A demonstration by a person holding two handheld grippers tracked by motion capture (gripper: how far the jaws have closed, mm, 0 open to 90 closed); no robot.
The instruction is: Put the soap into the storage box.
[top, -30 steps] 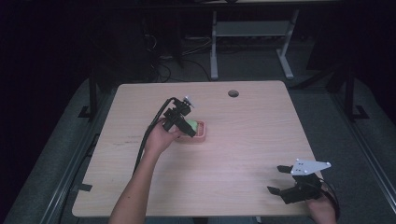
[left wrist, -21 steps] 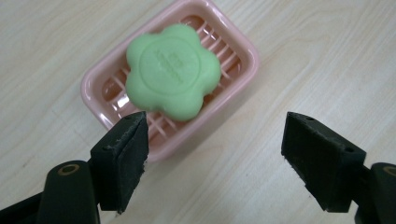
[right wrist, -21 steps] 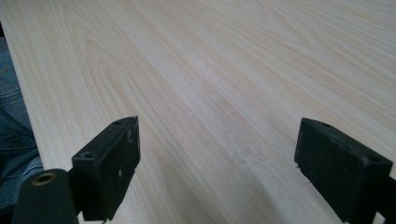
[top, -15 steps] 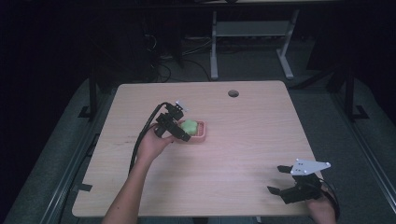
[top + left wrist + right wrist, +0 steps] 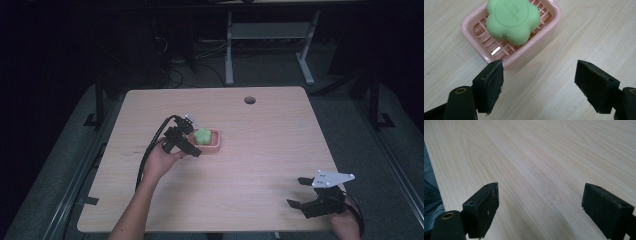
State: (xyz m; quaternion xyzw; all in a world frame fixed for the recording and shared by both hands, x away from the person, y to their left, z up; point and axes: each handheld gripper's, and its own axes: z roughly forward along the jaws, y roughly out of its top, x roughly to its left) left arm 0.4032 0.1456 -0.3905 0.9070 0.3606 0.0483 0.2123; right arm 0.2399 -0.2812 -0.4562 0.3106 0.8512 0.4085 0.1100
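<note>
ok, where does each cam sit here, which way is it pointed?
High view: above the person's side, facing forward and down on the table; forearms, left gripper, right gripper.
Left gripper view: on the left gripper, facing down past open jaws at green soap in pink dish.
Right gripper view: on the right gripper, low along bare tabletop.
Shared: high and left gripper views show soap and dish.
</note>
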